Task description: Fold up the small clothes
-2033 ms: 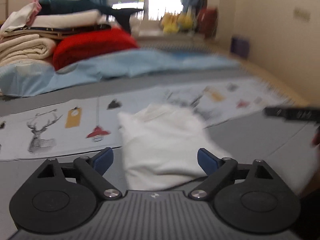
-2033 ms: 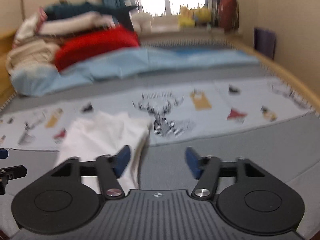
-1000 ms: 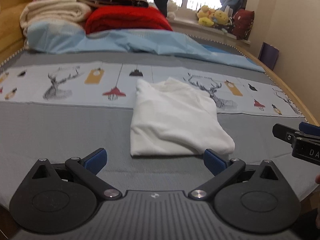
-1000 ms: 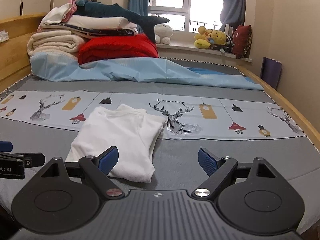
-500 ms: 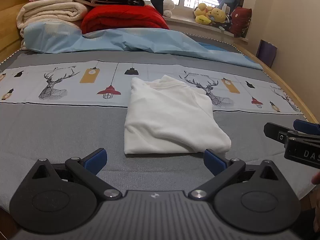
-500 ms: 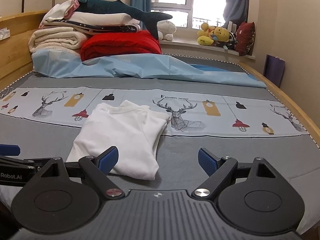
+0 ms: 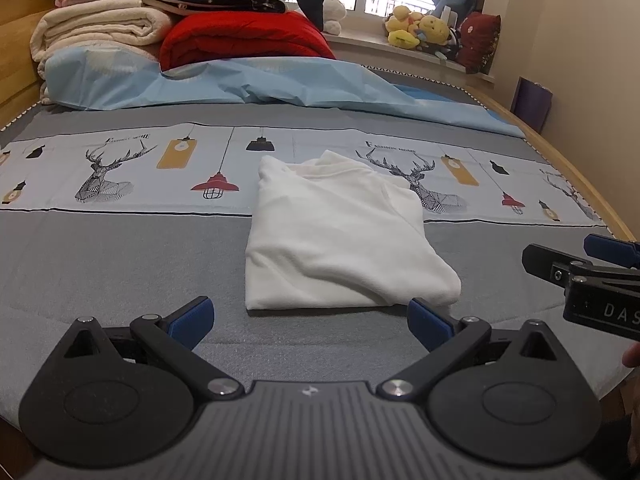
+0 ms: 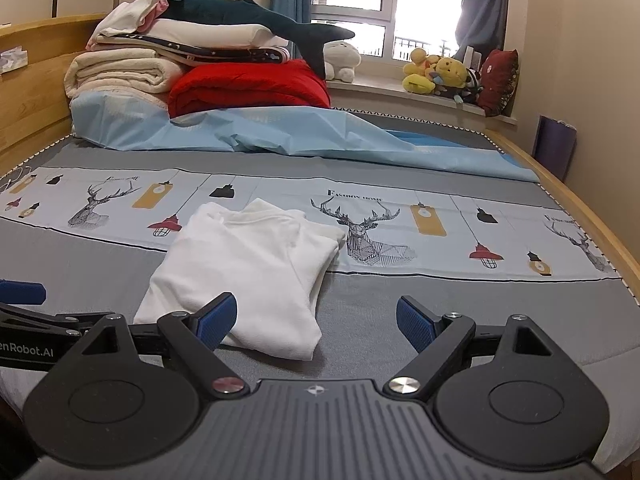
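Observation:
A small white garment point(image 7: 340, 236) lies folded into a compact rectangle on the grey part of the bed cover point(image 7: 100, 264), its collar end toward the printed band. My left gripper point(image 7: 310, 322) hovers open just short of the garment's near edge, with nothing between its blue pads. In the right wrist view the same white garment point(image 8: 248, 272) sits ahead and to the left. My right gripper point(image 8: 316, 322) is open and empty, with its left fingertip point(image 8: 218, 318) in front of the garment's near corner. Each gripper shows at the edge of the other's view.
A light blue sheet point(image 7: 260, 84) is bunched across the far half of the bed. Behind it are stacked folded blankets point(image 7: 104, 32), a red duvet point(image 7: 244, 40) and a plush shark point(image 8: 256, 26). Soft toys point(image 8: 440, 74) line the windowsill. The wooden bed rail point(image 8: 580, 216) runs along the right.
Both grippers have drawn back and steadied from a blurred, closer view of the garment. The garment lies unchanged and both grippers stay open.

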Motion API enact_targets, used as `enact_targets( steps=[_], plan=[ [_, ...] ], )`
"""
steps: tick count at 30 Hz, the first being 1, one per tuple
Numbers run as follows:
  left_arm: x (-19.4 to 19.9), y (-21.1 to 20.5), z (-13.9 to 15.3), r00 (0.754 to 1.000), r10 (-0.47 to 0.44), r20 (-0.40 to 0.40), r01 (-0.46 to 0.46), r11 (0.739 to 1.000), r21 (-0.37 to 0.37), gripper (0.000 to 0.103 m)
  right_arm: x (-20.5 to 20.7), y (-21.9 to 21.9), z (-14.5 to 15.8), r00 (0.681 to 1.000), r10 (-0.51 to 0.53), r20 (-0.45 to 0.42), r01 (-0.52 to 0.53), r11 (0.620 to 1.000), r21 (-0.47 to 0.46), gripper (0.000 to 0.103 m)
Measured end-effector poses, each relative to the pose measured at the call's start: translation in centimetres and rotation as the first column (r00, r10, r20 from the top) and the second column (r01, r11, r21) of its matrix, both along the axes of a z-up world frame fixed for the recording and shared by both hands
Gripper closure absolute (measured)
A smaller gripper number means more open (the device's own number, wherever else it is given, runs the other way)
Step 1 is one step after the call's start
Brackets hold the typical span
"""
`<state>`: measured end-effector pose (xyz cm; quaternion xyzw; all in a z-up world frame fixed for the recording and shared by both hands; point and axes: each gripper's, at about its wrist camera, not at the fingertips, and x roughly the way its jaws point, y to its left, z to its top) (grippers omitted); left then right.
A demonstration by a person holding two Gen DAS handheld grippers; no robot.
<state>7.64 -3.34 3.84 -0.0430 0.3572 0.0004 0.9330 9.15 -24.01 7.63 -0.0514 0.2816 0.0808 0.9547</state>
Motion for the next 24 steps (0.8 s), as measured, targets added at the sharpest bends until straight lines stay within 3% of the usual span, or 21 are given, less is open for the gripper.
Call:
enact_targets(
  steps=[24],
  plan=[
    [-0.06, -0.07, 0.00, 1.000, -0.017, 0.006, 0.017, 1.000, -0.003, 0.000, -0.06, 0.36, -0.06, 1.000, 0.024, 0.002, -0.024, 0.999, -0.024, 0.015]
  ],
)
